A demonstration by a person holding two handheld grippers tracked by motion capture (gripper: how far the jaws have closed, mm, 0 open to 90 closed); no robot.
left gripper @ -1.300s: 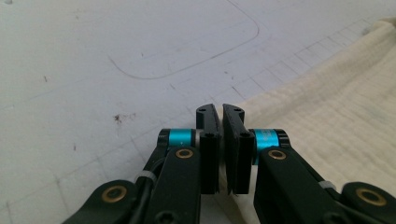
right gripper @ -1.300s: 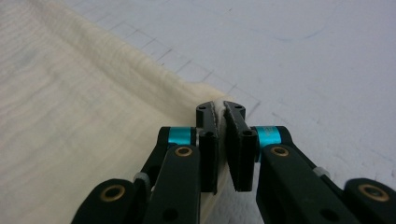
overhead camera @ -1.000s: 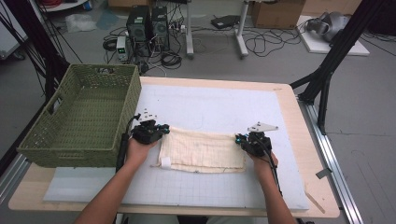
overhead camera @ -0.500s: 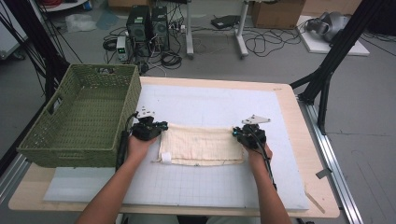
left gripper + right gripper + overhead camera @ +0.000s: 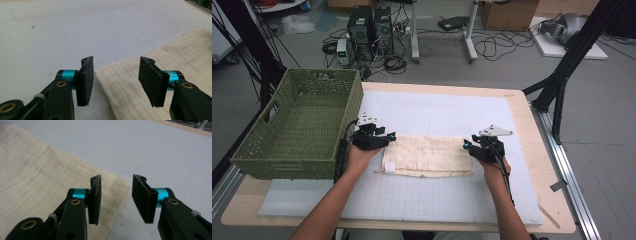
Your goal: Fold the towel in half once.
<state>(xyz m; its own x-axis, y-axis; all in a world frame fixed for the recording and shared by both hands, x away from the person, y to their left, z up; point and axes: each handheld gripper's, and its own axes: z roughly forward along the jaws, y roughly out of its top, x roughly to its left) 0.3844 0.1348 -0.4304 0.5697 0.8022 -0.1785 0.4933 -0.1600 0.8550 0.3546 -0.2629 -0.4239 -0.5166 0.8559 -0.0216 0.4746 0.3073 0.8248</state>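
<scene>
- A green woven basket (image 5: 297, 125) stands at the table's left edge, partly on the white mat (image 5: 437, 195), with nothing visible inside it.
- The left gripper (image 5: 388, 138) sits just right of the basket, at the left end of the cloth. Its jaws have just been opening and now stand apart; in the left gripper view (image 5: 115, 80) a corner of the cloth lies on the mat below the gap, with neither pad pressing on it.
- The cream cloth (image 5: 428, 155) lies folded into a long flat band on the mat, between the two grippers, near the middle of the table. A small white tag shows at its near left corner.
- The right gripper (image 5: 468, 146) is at the cloth's right end. Its jaws have also just been opening; in the right gripper view (image 5: 116, 197) they are parted above the cloth's corner, which rests loose on the mat.
</scene>
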